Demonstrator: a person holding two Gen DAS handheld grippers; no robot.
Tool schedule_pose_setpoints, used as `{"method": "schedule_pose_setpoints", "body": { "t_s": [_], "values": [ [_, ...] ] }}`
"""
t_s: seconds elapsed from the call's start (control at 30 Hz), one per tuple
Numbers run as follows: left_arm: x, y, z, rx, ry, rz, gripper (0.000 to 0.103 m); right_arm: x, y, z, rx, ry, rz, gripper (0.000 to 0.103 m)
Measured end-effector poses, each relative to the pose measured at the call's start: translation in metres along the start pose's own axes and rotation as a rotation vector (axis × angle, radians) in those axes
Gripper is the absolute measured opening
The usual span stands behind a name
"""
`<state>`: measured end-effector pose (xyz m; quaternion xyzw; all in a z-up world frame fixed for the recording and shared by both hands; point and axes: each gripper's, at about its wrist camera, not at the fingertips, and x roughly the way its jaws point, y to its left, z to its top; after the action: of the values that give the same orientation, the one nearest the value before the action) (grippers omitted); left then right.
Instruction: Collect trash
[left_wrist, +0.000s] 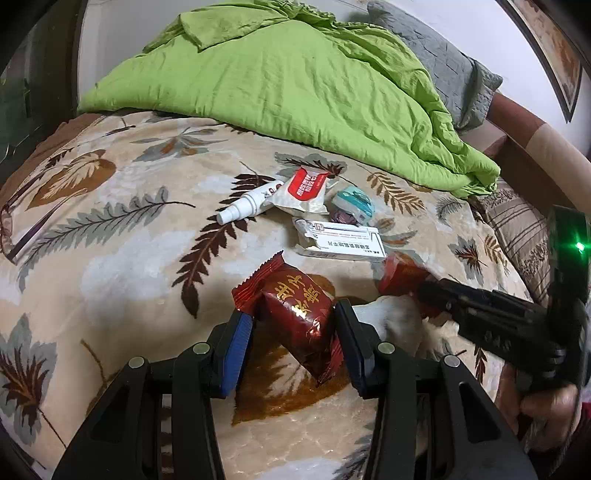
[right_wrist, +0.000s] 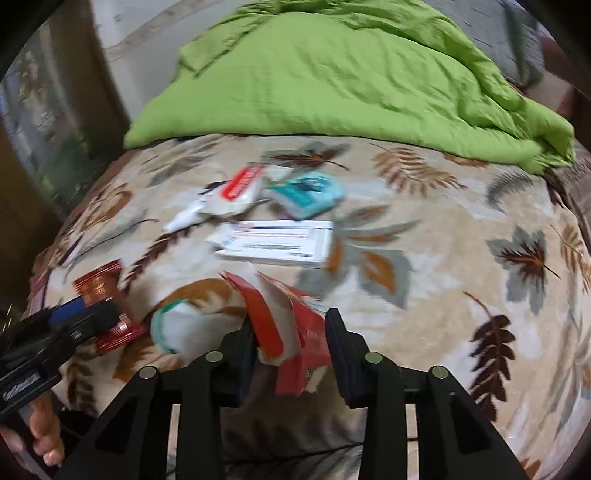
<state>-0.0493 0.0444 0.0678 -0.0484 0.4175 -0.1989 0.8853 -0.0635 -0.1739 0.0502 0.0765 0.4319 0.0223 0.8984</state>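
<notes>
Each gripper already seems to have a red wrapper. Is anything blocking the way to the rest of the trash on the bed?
Nothing visible does. The white box, spray bottle, red-and-white pouch and teal item lie in the open on the blanket, but no bin is in view.

The dark red snack wrapper (left_wrist: 295, 314) is glossy foil with gilt lettering, crinkled at its sealed ends, and the blue pads (left_wrist: 236, 350) beside it look ribbed and matt. The leaf-print blanket (left_wrist: 122, 258) is soft, plush cloth; the green quilt (left_wrist: 295, 96) is thin, wrinkled fabric with a slight sheen. The white medicine box (left_wrist: 343, 243) is smooth card, and the white spray bottle (left_wrist: 247, 205) smooth plastic.
</notes>
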Motion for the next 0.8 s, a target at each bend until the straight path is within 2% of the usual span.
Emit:
{"method": "schedule_pose_setpoints", "body": {
  "t_s": [0.07,0.2,0.47,0.8],
  "values": [
    [0.002,-0.002,-0.001,0.006,0.002,-0.004,0.045,0.002,-0.010,0.001,0.018,-0.004,-0.017,0.034],
    [0.005,-0.008,-0.003,0.018,0.009,-0.014,0.045,0.004,-0.023,-0.001,0.041,-0.021,0.004,0.009],
    [-0.005,-0.025,-0.007,0.071,-0.026,0.013,0.045,-0.034,-0.019,-0.011,0.084,-0.120,0.059,0.006],
    [-0.031,-0.057,-0.023,0.171,-0.102,0.099,0.045,-0.076,-0.003,-0.048,0.106,-0.149,0.109,0.006]
  ]
}}
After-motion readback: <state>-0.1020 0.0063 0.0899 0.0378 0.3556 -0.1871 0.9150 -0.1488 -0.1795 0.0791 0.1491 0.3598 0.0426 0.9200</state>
